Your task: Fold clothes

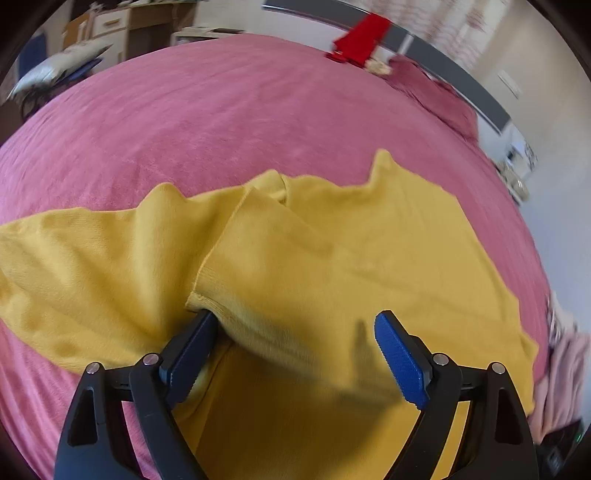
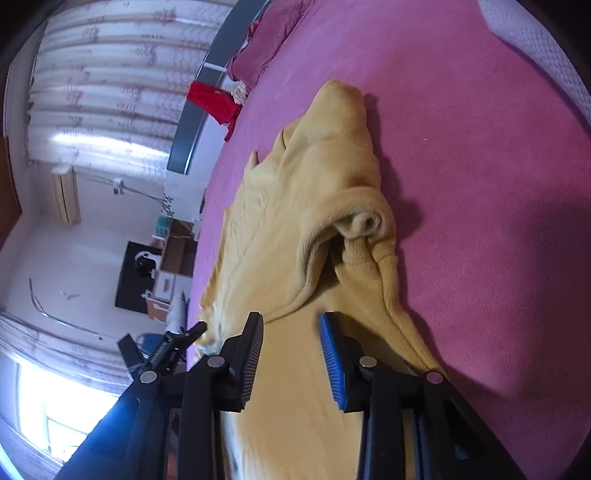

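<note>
One yellow sweater (image 1: pixel 332 258) lies spread on the pink bedspread (image 1: pixel 184 122), part-folded, one sleeve laid across the body. My left gripper (image 1: pixel 295 332) hangs over it with jaws wide apart; the ribbed cuff edge (image 1: pixel 207 291) of that sleeve touches the left-hand finger, nothing is pinched between the two. My right gripper (image 2: pixel 291 332) is also spread, two pads showing, one black and one blue, low over the flat cloth of the same sweater (image 2: pixel 295 229); whether the pads touch the fabric I cannot tell. From the right wrist view one cuff (image 2: pixel 364 225) curls open in a roll near the garment's right edge. Counted elsewhere: one red garment (image 1: pixel 364 35) at the far edge of the bed, one dark-pink pillow (image 1: pixel 436 96) beside it, one grey headboard (image 2: pixel 199 110), one pinkish bundle of cloth (image 1: pixel 561 373) at the near right side.
</note>
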A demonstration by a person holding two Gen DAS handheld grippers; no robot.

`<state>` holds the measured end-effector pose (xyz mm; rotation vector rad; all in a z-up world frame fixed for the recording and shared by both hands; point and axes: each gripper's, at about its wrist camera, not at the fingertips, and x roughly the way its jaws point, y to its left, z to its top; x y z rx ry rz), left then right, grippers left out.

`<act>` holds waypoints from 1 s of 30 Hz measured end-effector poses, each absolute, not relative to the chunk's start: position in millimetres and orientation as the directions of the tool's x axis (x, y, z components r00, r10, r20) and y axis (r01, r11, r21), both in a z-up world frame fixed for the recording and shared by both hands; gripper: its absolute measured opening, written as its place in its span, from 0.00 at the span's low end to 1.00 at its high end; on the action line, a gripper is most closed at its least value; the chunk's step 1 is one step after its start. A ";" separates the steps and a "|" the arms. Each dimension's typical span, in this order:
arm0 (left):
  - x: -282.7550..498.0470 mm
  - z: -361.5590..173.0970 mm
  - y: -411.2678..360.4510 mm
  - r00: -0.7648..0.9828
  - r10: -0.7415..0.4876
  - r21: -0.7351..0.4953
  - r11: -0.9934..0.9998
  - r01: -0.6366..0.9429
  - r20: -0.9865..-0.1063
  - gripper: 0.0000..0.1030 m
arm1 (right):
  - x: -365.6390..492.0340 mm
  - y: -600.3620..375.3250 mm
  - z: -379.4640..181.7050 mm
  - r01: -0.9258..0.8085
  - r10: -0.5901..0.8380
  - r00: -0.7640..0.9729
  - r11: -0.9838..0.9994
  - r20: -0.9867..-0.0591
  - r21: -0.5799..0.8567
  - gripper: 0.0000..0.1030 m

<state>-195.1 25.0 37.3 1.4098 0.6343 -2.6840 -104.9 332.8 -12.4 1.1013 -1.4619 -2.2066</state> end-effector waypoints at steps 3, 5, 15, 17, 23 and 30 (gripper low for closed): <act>-196.2 42.1 19.5 -0.611 0.143 -0.368 -0.893 0.259 -0.779 0.85 | -112.8 340.4 -16.2 -0.188 -0.589 -0.710 -0.371 -0.387 0.909 0.33; -193.9 45.8 16.2 -0.623 0.101 -0.342 -0.897 0.281 -0.776 0.60 | -117.3 346.7 -20.0 -0.208 -0.567 -0.736 -0.329 -0.369 0.921 0.33; -176.0 37.7 19.6 -0.668 0.037 -0.217 -0.958 0.189 -0.743 0.43 | -94.8 390.7 -18.9 -0.285 -0.355 -0.853 -0.299 -0.383 0.911 0.29; -170.4 36.5 15.2 -0.681 0.042 -0.245 -0.948 0.204 -0.731 0.43 | -87.2 390.7 -25.1 -0.283 -0.367 -0.855 -0.261 -0.366 0.923 0.28; -148.9 43.1 6.5 -0.716 0.059 -0.311 -0.923 0.226 -0.695 0.43 | -75.7 394.7 29.0 -0.205 -0.387 -0.832 -0.452 -0.398 0.868 0.32; -155.1 45.5 23.2 -0.753 0.140 -0.385 -0.909 0.160 -0.643 0.47 | -197.5 407.7 54.6 -0.275 -0.331 -0.657 -0.731 -0.677 0.624 0.35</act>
